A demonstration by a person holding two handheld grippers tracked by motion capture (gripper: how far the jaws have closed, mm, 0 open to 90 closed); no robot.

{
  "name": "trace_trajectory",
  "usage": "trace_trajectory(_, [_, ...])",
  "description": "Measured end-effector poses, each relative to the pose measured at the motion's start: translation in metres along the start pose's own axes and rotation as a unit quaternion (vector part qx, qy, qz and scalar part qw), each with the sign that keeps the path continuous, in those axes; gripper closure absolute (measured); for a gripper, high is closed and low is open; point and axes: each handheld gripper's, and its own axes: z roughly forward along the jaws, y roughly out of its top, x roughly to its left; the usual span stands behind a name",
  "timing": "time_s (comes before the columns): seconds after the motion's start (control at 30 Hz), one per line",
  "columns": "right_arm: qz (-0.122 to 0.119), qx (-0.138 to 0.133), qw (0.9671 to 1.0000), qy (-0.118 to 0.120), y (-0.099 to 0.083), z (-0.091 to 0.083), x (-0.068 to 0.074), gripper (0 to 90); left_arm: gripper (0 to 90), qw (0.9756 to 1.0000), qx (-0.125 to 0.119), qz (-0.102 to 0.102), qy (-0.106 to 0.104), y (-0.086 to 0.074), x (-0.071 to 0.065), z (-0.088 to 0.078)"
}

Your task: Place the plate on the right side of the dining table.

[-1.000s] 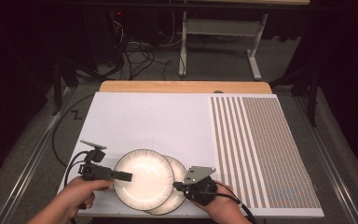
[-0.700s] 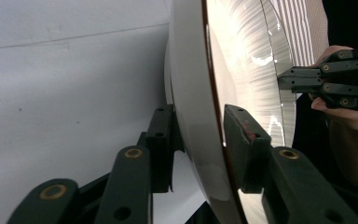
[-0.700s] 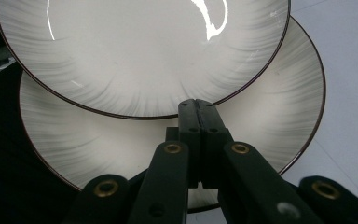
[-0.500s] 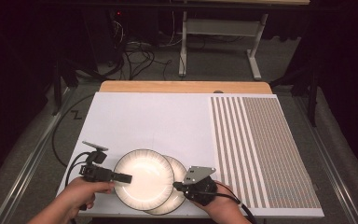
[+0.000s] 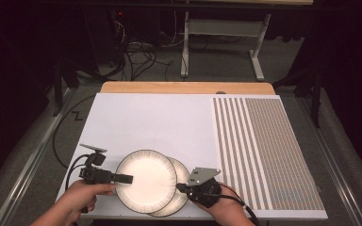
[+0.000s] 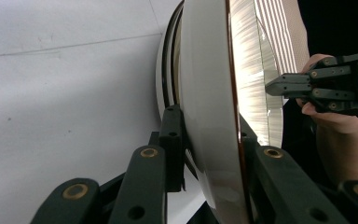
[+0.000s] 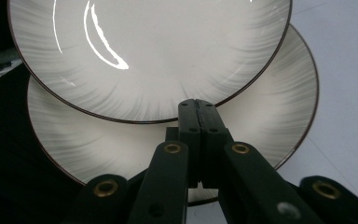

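With my left gripper (image 5: pixel 122 178) jaws just closed on the top plate (image 5: pixel 146 179) rim and right gripper (image 5: pixel 181 187) jaws empty and shut, I risk the plate slipping onto the lower plate (image 5: pixel 181 190).

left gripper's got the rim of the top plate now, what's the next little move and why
Probably lift the top plate a little with the left gripper and ease it leftward. Its jaws have just been closing and now pinch the rim, while the plate overlaps the lower plate. The right gripper, jaws shut together, sits at the lower plate's edge and could steady it.
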Motion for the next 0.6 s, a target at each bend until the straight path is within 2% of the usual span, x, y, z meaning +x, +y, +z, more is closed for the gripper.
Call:
trace_trajectory(0.27, [0.028,-0.03,0.9991,-0.013,-0.004,-0.018,-0.011,86.4,74.8,0.9999,-0.014,0.003,-0.003,-0.001,0.0,-0.002])
trace_trajectory(0.6, [0.053,-0.058,0.9962,-0.036,-0.009,-0.041,-0.029,80.0,77.8,0.998,-0.053,0.034,0.005,0.0,-0.007,-0.009])
